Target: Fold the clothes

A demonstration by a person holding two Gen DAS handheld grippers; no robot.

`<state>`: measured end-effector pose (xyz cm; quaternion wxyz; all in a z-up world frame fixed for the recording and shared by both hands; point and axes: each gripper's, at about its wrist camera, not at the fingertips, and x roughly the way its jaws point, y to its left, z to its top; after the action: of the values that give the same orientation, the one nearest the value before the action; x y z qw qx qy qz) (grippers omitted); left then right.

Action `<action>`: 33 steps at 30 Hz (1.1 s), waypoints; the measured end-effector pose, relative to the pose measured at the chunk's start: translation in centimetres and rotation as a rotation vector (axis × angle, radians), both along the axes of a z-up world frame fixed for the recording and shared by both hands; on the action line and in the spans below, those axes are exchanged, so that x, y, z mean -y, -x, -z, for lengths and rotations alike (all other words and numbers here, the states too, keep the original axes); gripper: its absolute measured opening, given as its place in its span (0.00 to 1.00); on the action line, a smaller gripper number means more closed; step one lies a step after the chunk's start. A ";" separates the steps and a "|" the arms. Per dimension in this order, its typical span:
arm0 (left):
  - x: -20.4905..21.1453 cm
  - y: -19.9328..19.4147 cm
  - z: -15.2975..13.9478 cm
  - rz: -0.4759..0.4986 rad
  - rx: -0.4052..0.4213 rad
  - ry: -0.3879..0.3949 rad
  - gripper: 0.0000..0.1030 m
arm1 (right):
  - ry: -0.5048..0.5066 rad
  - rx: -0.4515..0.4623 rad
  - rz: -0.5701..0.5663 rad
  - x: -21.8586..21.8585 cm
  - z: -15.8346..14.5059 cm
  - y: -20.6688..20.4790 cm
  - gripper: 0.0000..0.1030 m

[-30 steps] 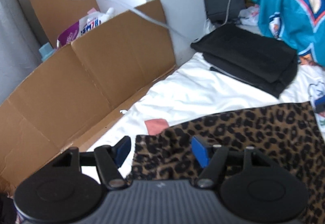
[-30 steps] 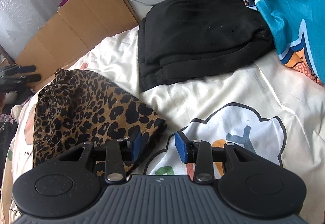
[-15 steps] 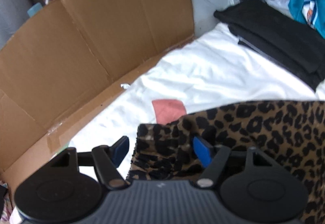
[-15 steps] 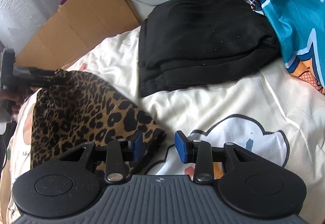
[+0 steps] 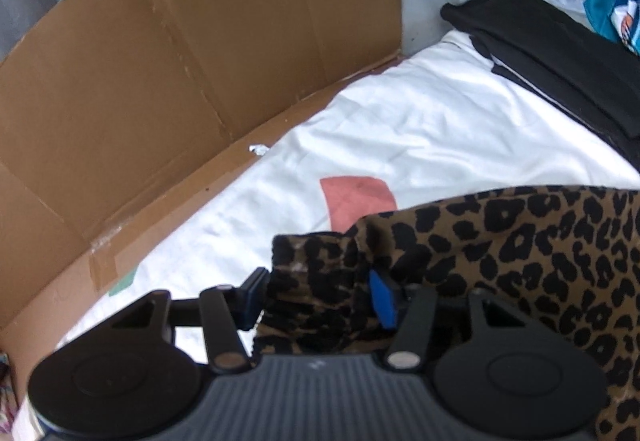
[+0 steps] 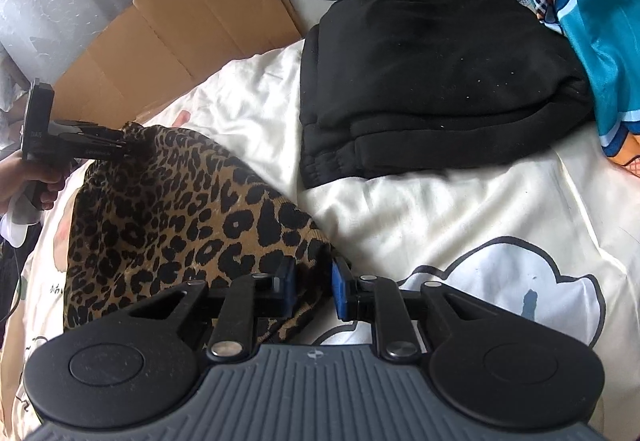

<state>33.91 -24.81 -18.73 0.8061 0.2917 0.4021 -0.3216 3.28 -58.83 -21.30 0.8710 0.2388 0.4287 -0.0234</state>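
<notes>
Two corners | leopard-print garment (image 6: 172,217) between left gripper (image 5: 318,299), right gripper (image 6: 313,283) pads

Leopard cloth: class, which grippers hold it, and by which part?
Both have just closed on the leopard cloth: left gripper at one corner, right gripper at another.

I've dropped my left gripper (image 5: 318,297) toward the cardboard (image 5: 200,61), both it and my right gripper (image 6: 312,287) just closing onto corners of the leopard-print garment (image 6: 180,209).
</notes>
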 end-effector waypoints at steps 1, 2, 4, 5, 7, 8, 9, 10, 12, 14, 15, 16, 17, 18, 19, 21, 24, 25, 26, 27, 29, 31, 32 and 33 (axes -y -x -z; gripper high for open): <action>0.1 0.0 0.0 -0.001 0.003 0.001 0.55 | 0.001 0.000 0.005 0.0 -0.1 0.0 0.23; 0.2 -0.1 0.0 -0.005 0.001 0.004 0.55 | 0.002 0.000 0.011 0.1 -0.2 0.1 0.24; 0.3 -0.3 0.0 -0.007 -0.001 0.006 0.54 | -0.028 0.018 0.042 0.6 -0.4 0.2 0.40; 0.3 -0.4 0.0 -0.006 -0.003 0.004 0.54 | -0.044 0.029 0.056 0.9 -0.5 0.2 0.41; 0.3 -0.4 0.0 -0.001 -0.004 0.002 0.54 | -0.057 0.043 0.068 1.3 -0.6 -0.1 0.40; 0.2 -0.4 0.0 -0.002 -0.006 0.002 0.54 | -0.060 0.049 0.069 1.4 -0.6 -0.4 0.40; 0.1 -0.5 0.0 -0.004 -0.008 0.003 0.54 | -0.064 0.046 0.063 1.4 -0.4 -0.6 0.28; 0.1 -0.5 0.0 -0.003 -0.008 0.003 0.53 | -0.068 0.042 0.057 1.5 -0.1 -0.9 0.04; -0.2 -0.6 0.0 -0.009 -0.010 0.008 0.53 | -0.079 0.035 0.049 1.5 0.2 -1.3 0.01; -0.6 -0.7 0.0 -0.020 -0.014 0.017 0.53 | -0.083 0.030 0.040 1.5 0.4 -1.4 0.00; -0.7 -0.7 0.2 -0.028 -0.018 0.022 0.53 | -0.078 0.028 0.033 1.5 0.4 -1.5 0.00; -0.7 -0.7 0.3 -0.033 -0.017 0.024 0.53 | -0.073 0.025 0.027 1.4 0.4 -1.6 0.00; -0.6 -0.7 0.4 -0.034 -0.011 0.025 0.54 | -0.072 0.020 0.028 1.4 0.5 -1.7 0.00; -0.5 -0.7 0.4 -0.037 -0.006 0.025 0.54 | -0.072 0.016 0.031 1.4 0.5 -1.7 0.00; -0.3 -0.6 0.4 -0.041 -0.003 0.027 0.54 | -0.065 0.011 0.030 1.3 0.5 -1.8 0.00; -0.1 -0.5 0.0 -0.045 0.007 0.038 0.54 | -0.043 0.003 0.026 1.1 0.5 -1.8 0.00; 0.0 0.0 -1.2 -0.036 0.033 0.053 0.55 | -0.018 -0.005 0.017 1.0 0.4 -1.7 0.00; -0.1 0.3 -1.7 -0.032 0.044 0.059 0.55 | -0.024 -0.006 0.022 1.1 0.3 -1.6 0.01; -0.4 0.6 -2.3 -0.028 0.057 0.065 0.55 | -0.030 -0.007 0.027 1.1 0.2 -1.6 0.01; -0.7 0.9 -2.8 -0.028 0.069 0.072 0.56 | -0.044 -0.005 0.040 1.3 0.1 -1.5 0.02; -1.4 1.4 -3.8 -0.032 0.088 0.092 0.56 | -0.046 0.002 0.058 1.5 -0.3 -1.4 0.04; -2.0 1.9 -4.8 -0.039 0.120 0.105 0.56 | -0.027 0.015 0.062 1.5 -0.9 -1.4 0.05; -2.2 2.2 -5.1 -0.041 0.130 0.112 0.56 | -0.015 0.025 0.062 1.5 -1.2 -1.3 0.05; -2.3 2.4 -5.2 -0.035 0.121 0.122 0.56 | -0.007 0.034 0.058 1.4 -1.5 -1.3 0.05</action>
<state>31.48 -22.48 -13.56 0.8507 0.2540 0.3371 -0.3132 4.56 -60.25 -19.81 0.8763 0.2544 0.4069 -0.0431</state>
